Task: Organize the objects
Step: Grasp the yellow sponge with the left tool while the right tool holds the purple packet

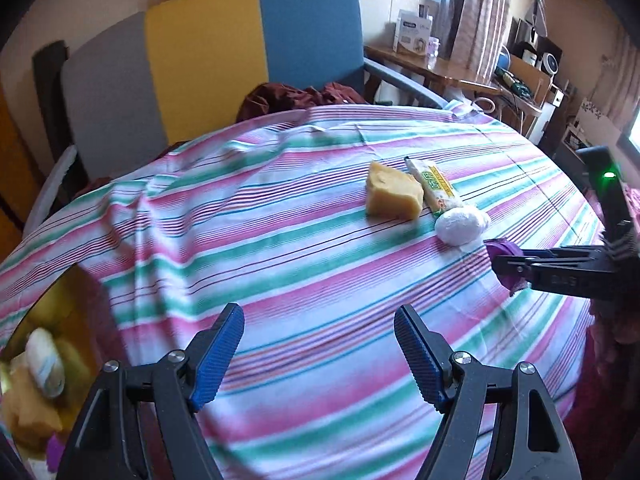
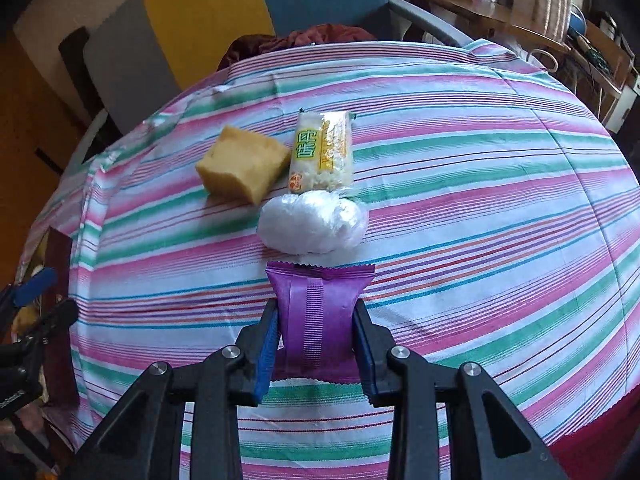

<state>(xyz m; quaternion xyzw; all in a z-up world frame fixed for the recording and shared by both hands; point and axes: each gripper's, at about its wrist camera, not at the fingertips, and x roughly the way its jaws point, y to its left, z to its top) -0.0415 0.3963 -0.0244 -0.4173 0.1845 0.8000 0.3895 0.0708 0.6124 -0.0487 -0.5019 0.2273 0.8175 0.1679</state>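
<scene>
Purple snack packet (image 2: 316, 316) sits pinched between the blue pads of the right claw (image 2: 316, 344), which is closed on its middle, near the front edge of a desk draped in a striped cloth (image 2: 480, 200). It looks light, crinkly and soft, so a hold across the body, away from the thin crimped ends, seems safest. Just beyond it lies a white plastic-wrapped bundle (image 2: 312, 222), probably squashy and slippery. Touching that bundle's far side is a yellow-and-white wrapped snack bar (image 2: 322, 152), and beside the bar sits a yellow sponge-like block (image 2: 242, 170).

Left claw (image 1: 318, 354) hangs open and empty above bare cloth toward the desk's left edge. Open cloth stretches to the left and right of the cluster. Past the left edge, a yellow container (image 1: 40, 360) holding soft items shows blurrily. A chair (image 1: 200, 60) stands behind the far edge.
</scene>
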